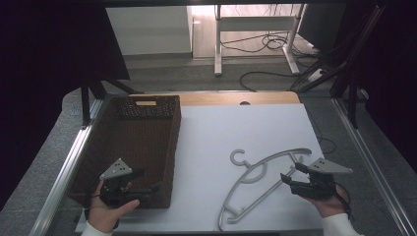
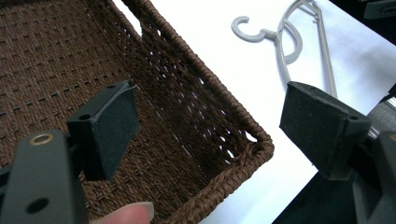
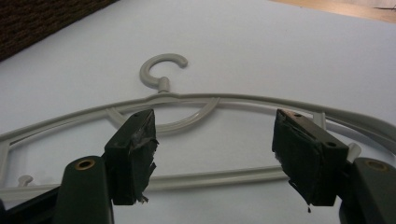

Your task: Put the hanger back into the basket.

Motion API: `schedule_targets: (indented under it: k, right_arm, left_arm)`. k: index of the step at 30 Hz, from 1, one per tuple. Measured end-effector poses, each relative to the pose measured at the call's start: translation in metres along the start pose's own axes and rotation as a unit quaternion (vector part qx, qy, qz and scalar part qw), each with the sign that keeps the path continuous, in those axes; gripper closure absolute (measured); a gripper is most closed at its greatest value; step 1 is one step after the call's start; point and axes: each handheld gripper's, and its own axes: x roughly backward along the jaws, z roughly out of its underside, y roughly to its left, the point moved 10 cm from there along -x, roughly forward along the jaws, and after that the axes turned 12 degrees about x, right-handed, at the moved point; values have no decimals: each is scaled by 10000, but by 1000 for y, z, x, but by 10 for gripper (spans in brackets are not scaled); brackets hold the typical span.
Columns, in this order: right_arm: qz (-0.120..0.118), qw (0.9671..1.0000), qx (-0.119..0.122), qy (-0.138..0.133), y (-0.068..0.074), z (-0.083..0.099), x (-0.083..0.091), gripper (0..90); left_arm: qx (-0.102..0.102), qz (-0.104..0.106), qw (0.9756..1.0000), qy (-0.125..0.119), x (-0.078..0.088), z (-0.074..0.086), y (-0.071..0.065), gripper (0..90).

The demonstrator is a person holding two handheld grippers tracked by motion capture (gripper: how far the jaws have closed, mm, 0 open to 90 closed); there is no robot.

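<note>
In the high view, the basket [image 1: 129, 147], brown and woven, fills the left part of the frame, standing on the left edge of the white table [image 1: 236, 132]. At its lower left, the left gripper [image 1: 147, 181] hangs over the basket's near end, held by a hand [image 1: 109, 212] that comes in from the bottom edge. Its jaws stand wide apart with nothing between them.

In the left gripper view the two black pads frame the basket's inside [image 2: 60, 60] and its near corner, and the hanger [image 2: 289, 42] lies on the white surface at the upper right, well apart from that gripper.

Right of centre in the high view lies the hanger [image 1: 260, 179], pale grey plastic, flat on the table, its hook [image 1: 238, 157] toward the middle of the frame and its arms running from lower centre to the right.

At the lower right, the right gripper [image 1: 291, 178] sits just at the hanger's right end, with its hand [image 1: 330, 204] coming in from the bottom edge.

In the right gripper view its jaws are spread wide and grip nothing; the hanger [image 3: 196, 105] lies across the frame beyond and between the pads, hook at upper centre. Whether the pads touch it I cannot tell.
</note>
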Motion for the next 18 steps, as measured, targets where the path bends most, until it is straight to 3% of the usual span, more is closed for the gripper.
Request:
schedule_targets:
  k: [18]
  right_arm:
    - [182,9998,-38,31,-7,5,5,302]
  left_arm:
    - [-76,104,9999,101,-6,1,-8,201]
